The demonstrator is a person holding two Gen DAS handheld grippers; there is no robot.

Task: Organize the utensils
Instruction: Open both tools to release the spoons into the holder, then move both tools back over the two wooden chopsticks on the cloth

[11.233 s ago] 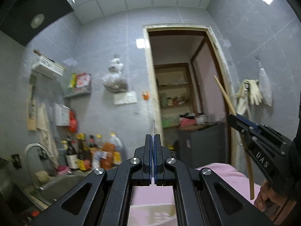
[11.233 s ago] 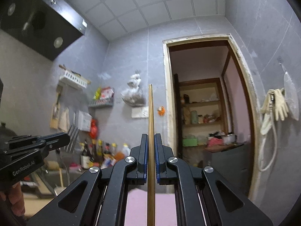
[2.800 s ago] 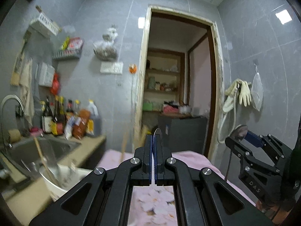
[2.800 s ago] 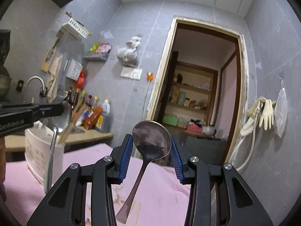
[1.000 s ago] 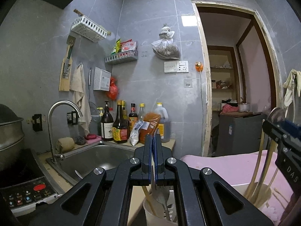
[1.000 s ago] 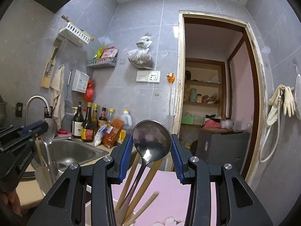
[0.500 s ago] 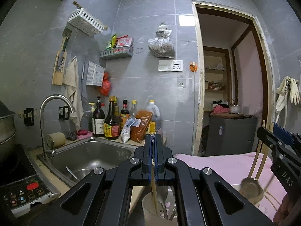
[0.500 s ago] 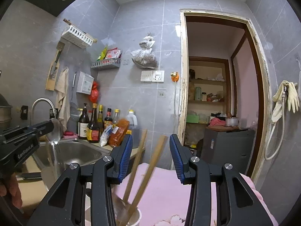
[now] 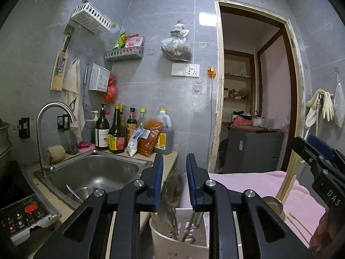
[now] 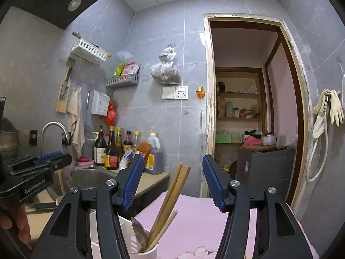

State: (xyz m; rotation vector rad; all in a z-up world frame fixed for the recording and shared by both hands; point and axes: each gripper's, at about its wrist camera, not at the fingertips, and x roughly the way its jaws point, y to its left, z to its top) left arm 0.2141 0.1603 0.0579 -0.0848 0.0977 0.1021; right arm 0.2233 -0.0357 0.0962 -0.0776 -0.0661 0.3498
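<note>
Grey-tiled kitchen, sink (image 9: 90,172) and sauce bottles (image 9: 116,133) at left, pink-clothed bench (image 10: 194,215) ahead. Release step, by the look of it. Left gripper (image 9: 173,179) with jaws opening above the white utensil holder (image 9: 172,243), blurred spoon (image 9: 171,191) dropping between them, no longer pinched. Right gripper (image 10: 172,183) with jaws opening too, chopsticks (image 10: 170,196) leaning free between them in a second compartment (image 10: 148,252), spoon bowl (image 10: 139,229) alongside. Next: lifting both clear of the standing handles, then looking for any stray utensils.

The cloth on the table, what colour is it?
Pink cloth, with a pale flower print near the bottom edge; the right wrist view shows it best.
</note>
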